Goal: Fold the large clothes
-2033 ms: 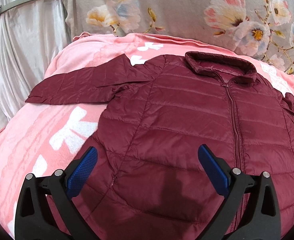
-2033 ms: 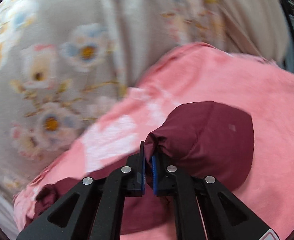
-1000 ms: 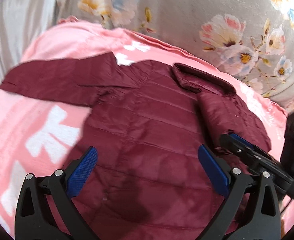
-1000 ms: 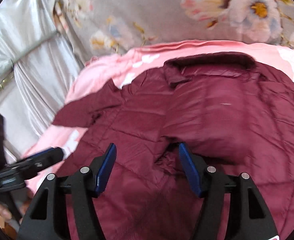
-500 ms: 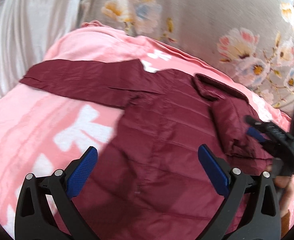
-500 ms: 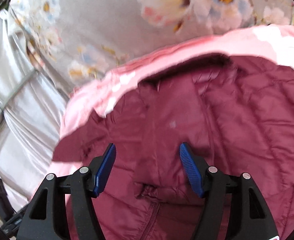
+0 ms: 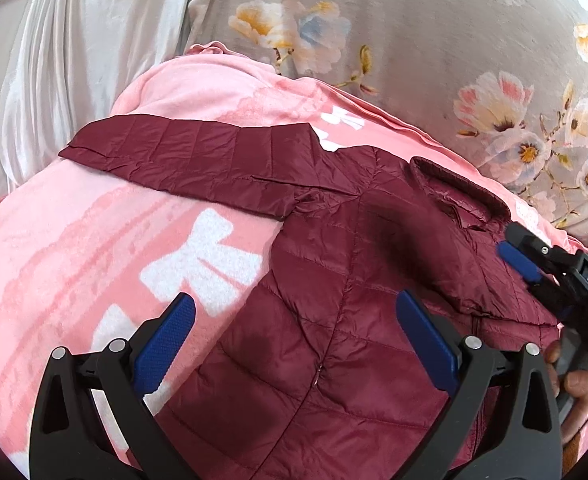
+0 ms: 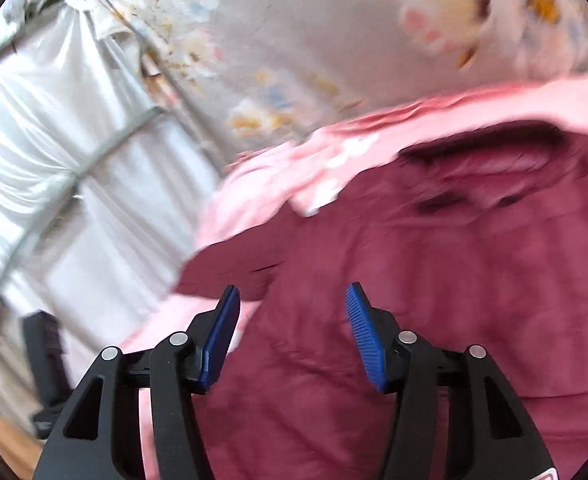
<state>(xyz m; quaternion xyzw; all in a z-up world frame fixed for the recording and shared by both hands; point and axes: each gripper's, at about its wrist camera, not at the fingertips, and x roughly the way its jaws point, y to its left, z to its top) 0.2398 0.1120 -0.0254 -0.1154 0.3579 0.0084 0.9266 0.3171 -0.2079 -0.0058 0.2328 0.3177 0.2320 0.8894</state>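
Note:
A maroon quilted jacket [image 7: 334, 280] lies front-up on a pink blanket [image 7: 73, 240]. Its left sleeve [image 7: 197, 156] stretches out flat to the left. Its right sleeve [image 7: 474, 264] lies folded across the chest below the collar [image 7: 458, 188]. My left gripper [image 7: 294, 336] is open and empty above the jacket's lower left side. My right gripper [image 8: 291, 332] is open and empty over the jacket [image 8: 414, 280]; it also shows at the right edge of the left wrist view [image 7: 534, 264]. The right wrist view is blurred.
A grey floral sheet [image 7: 414, 40] rises behind the blanket. A white satin curtain [image 7: 53, 60] hangs at the left, also in the right wrist view [image 8: 53, 160]. A dark object [image 8: 45, 360] stands low at the left there.
My right gripper carried the right sleeve across the jacket's chest, let it go and opened. It has since drawn back. My left gripper swung left, bringing the outstretched left sleeve nearer the centre of its view.

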